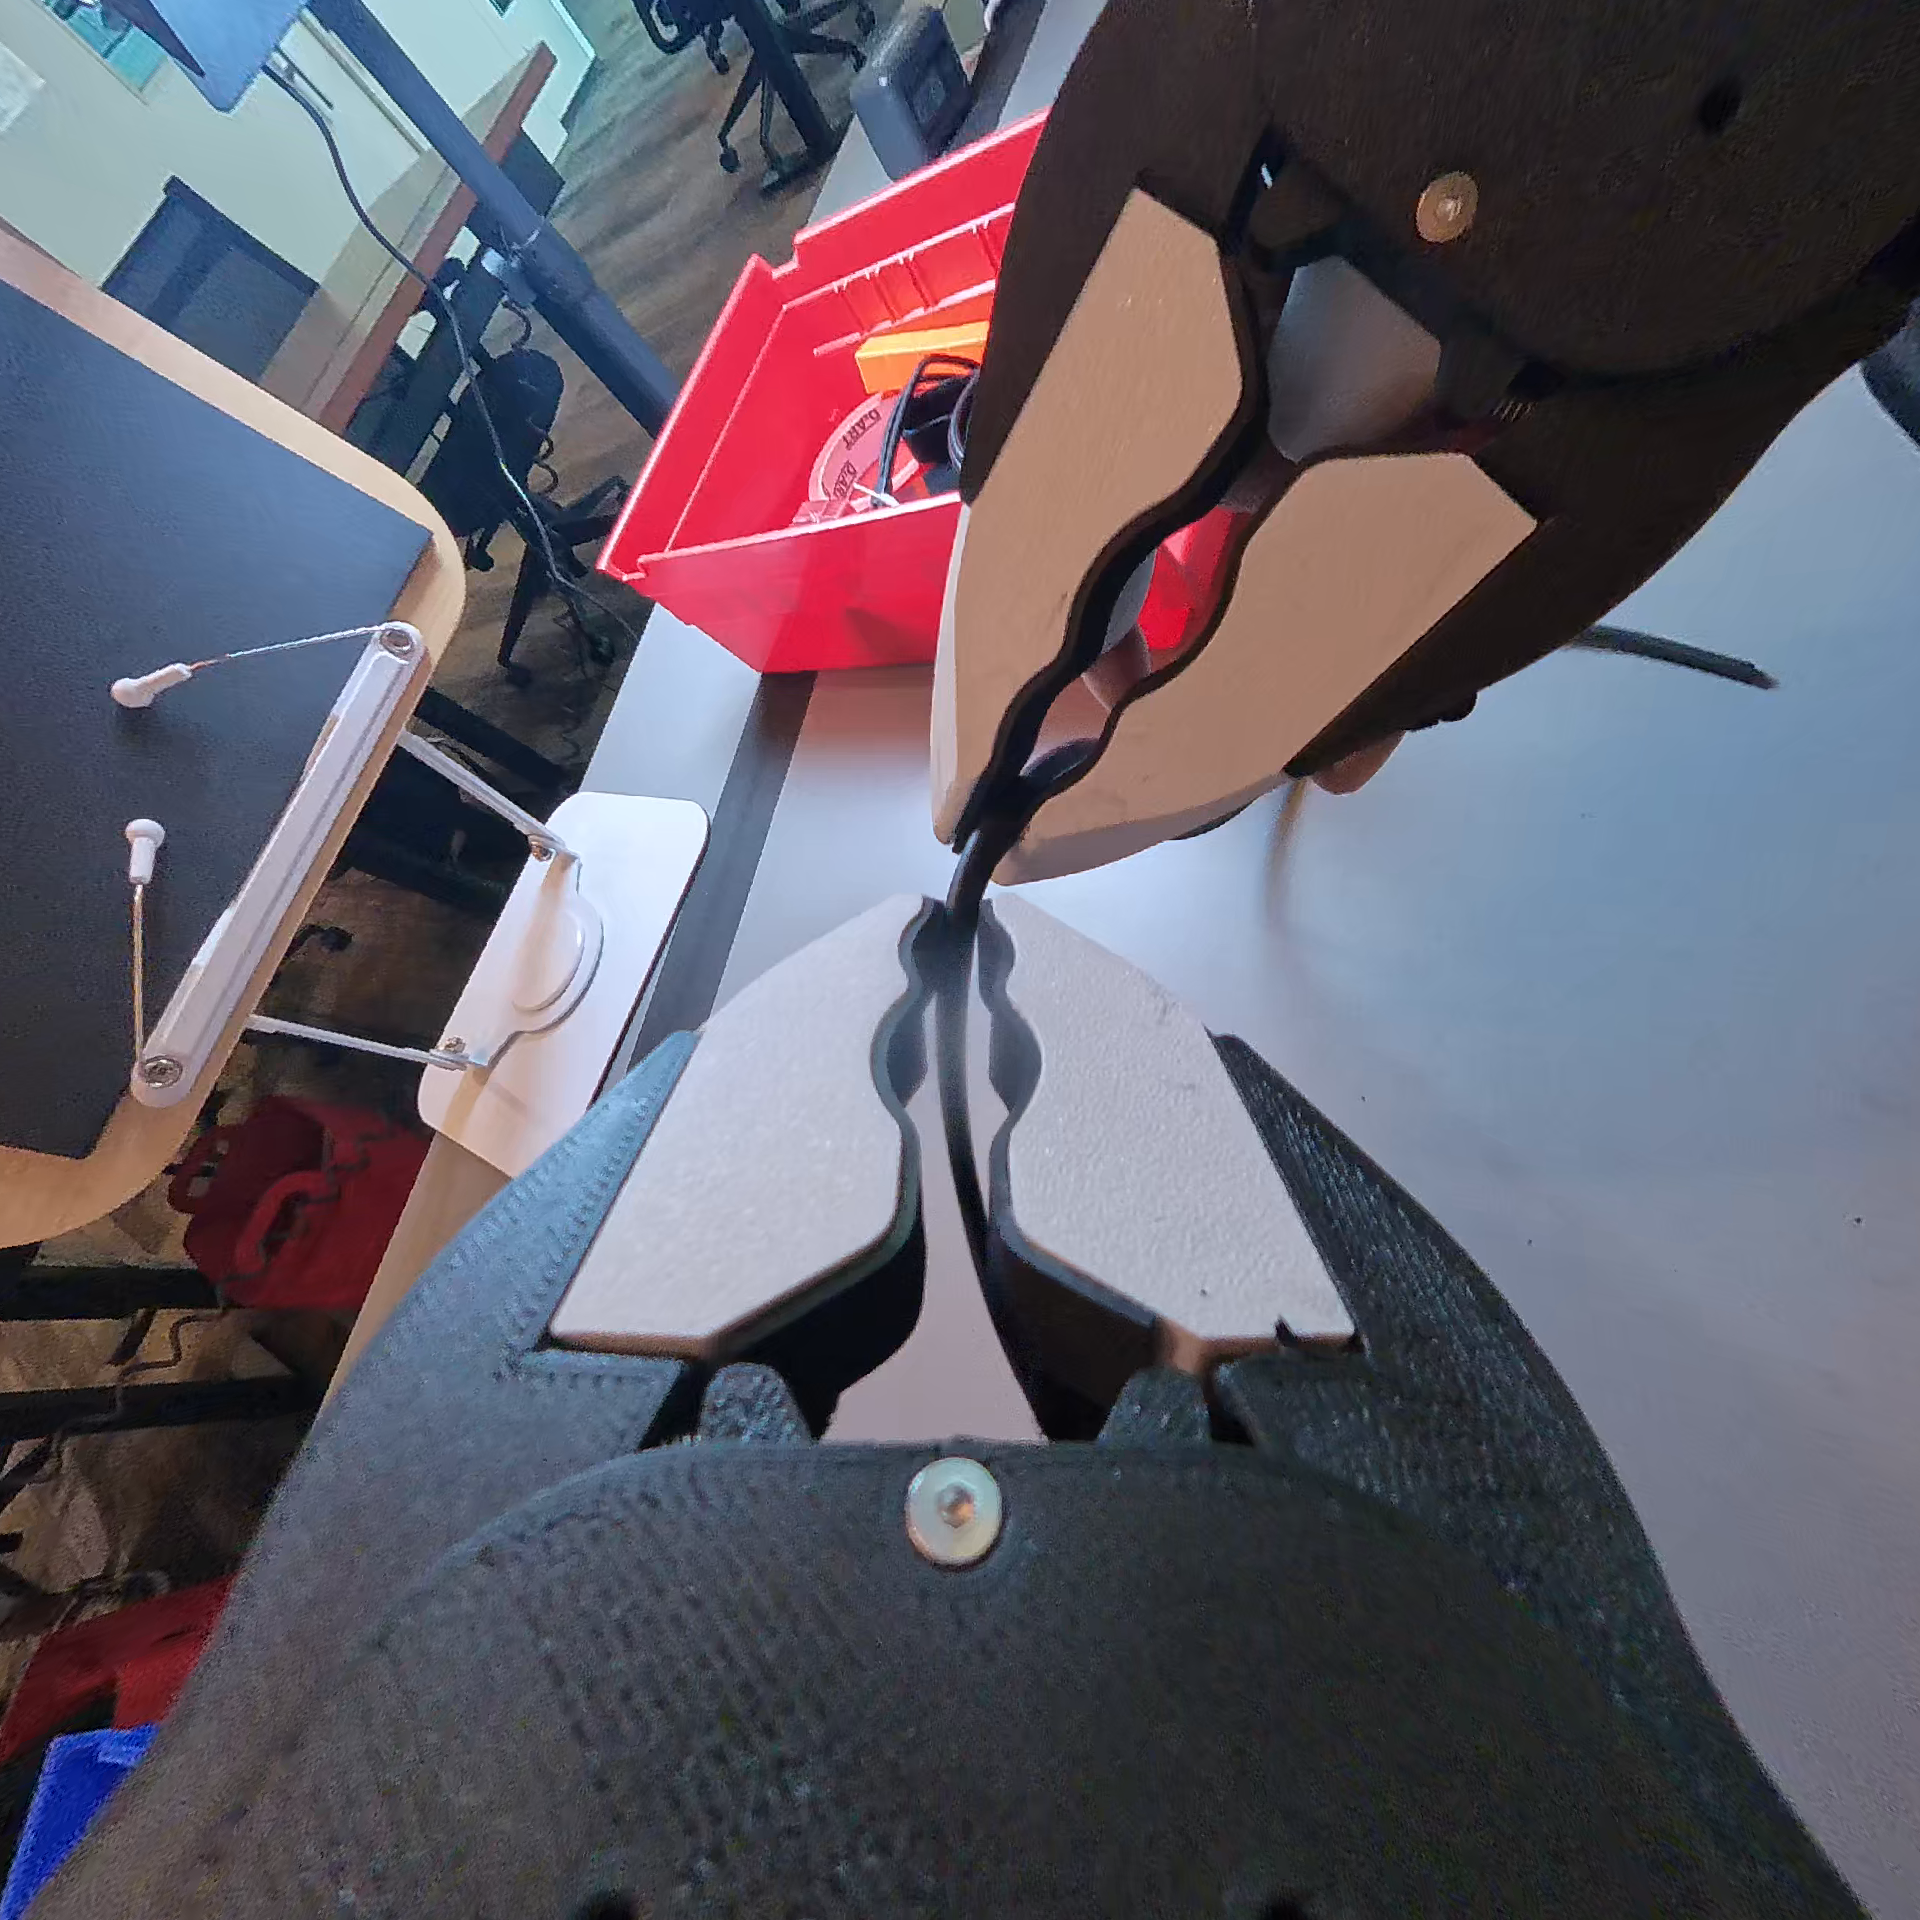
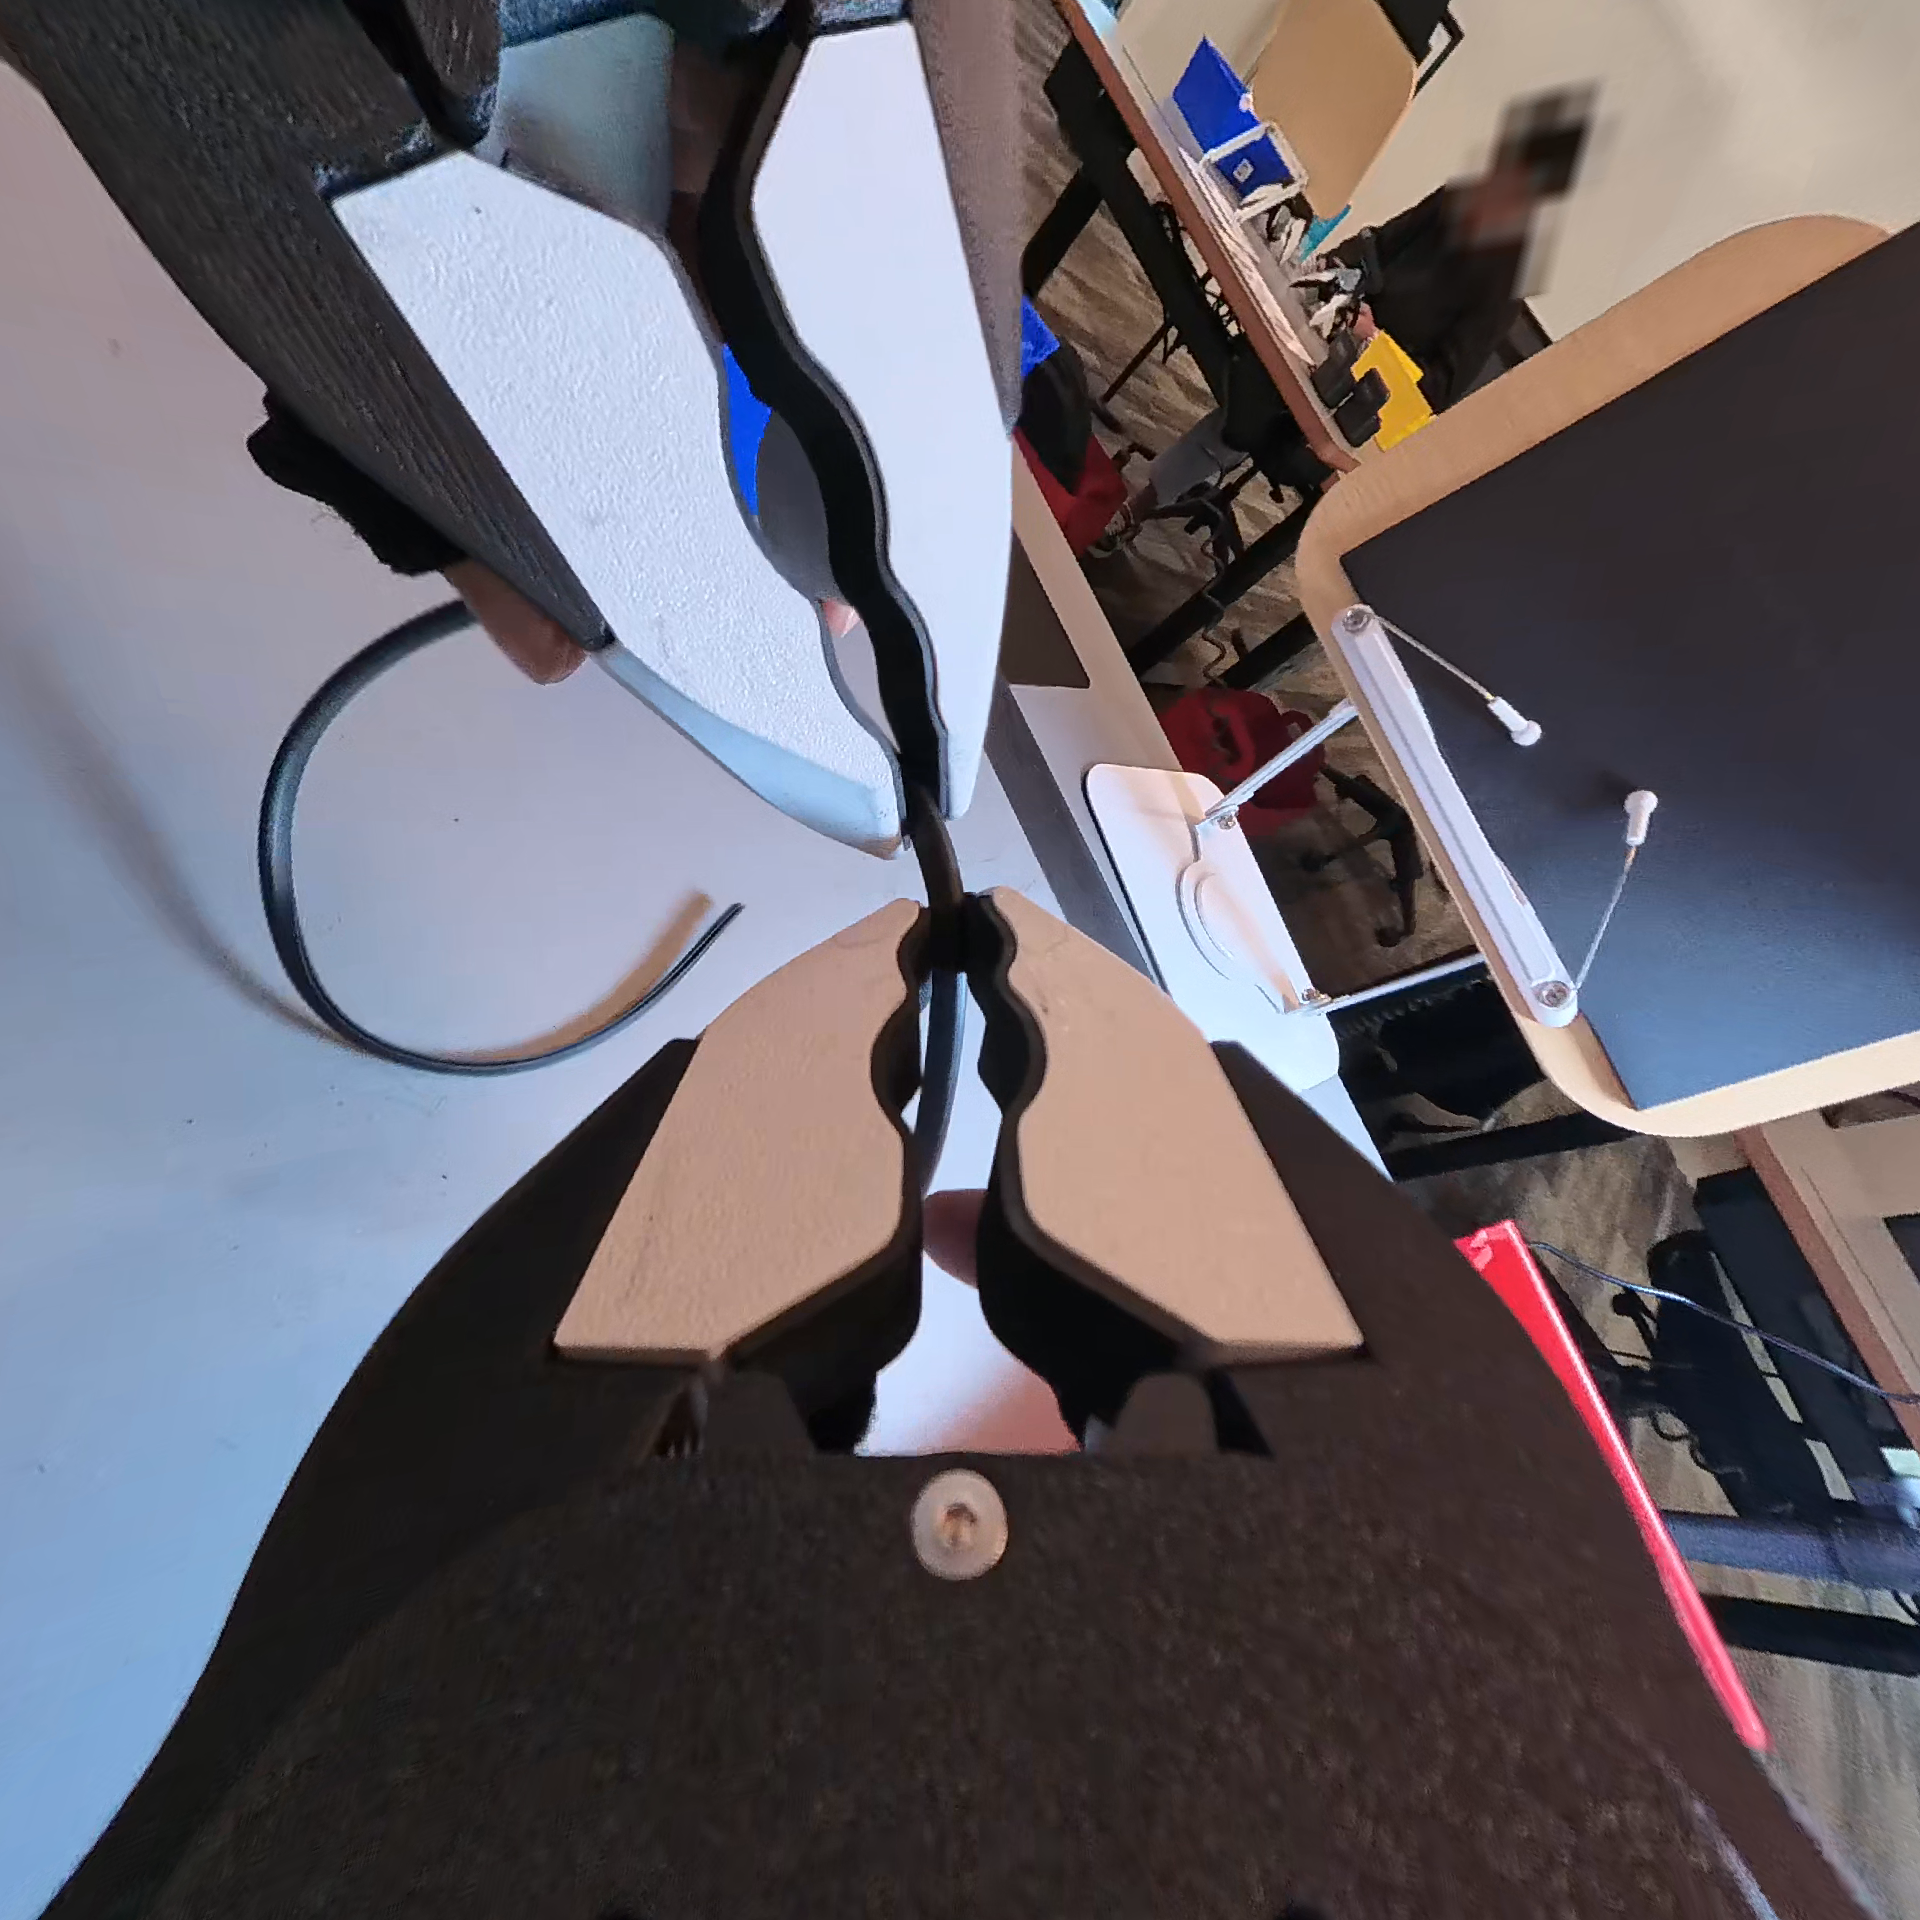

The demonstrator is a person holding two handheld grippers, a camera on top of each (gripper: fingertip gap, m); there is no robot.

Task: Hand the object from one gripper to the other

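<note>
A long flat black strap (image 1: pixel 971 883) is stretched between the two grippers above a white table (image 1: pixel 1558 1039). My left gripper (image 1: pixel 948 920) is shut on it at the fingertips, and the strap runs back through the gap between its fingers. My right gripper (image 1: pixel 987 826) comes in from the upper right, tip to tip with the left, and is shut on the same strap. In the right wrist view my right gripper (image 2: pixel 951 916) pinches the strap (image 2: pixel 940 857) just below the left gripper (image 2: pixel 923 808). A loose part of the strap (image 2: pixel 281 831) curls over the table to the left.
A red bin (image 1: pixel 790 592) holding cables and small items stands on the table behind the right gripper; its edge (image 2: pixel 1600 1455) shows in the right wrist view. A black-topped table (image 1: pixel 208 623) with a white frame stands beside. A person (image 2: pixel 1434 281) sits at a far desk. Left and right tips are no more than a few centimetres apart.
</note>
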